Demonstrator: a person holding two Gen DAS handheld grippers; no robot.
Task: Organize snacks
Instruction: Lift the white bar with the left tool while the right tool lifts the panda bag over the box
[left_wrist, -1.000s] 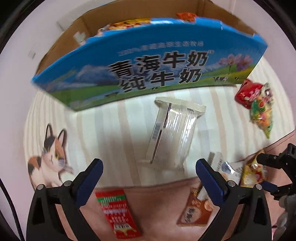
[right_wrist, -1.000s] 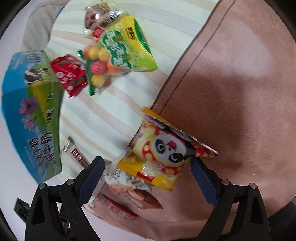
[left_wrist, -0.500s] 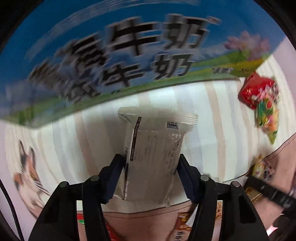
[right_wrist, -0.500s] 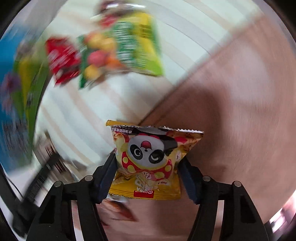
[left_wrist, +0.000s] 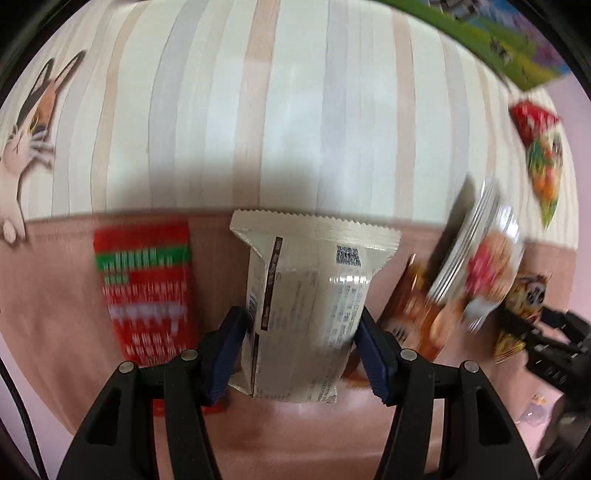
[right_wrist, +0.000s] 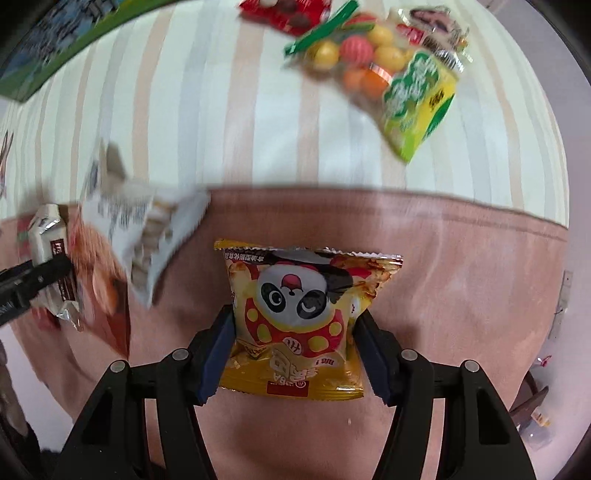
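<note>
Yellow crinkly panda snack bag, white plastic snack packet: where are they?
Yellow crinkly panda snack bag (right_wrist: 295, 325): right wrist view, on the panda's face.
White plastic snack packet (left_wrist: 306, 306): left wrist view, on its printed back.

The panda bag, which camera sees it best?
The right wrist view. The panda bag sits front and centre, sharp, pinched between the right gripper pads, panda face fully showing. The left wrist view catches it only small and blurred at the far right edge, partly hidden by that gripper.

Right tongs (right_wrist: 295, 350) clamped on yellow panda snack bag (right_wrist: 299, 325), blurred packets (right_wrist: 140, 236) perhaps biscuits
</note>
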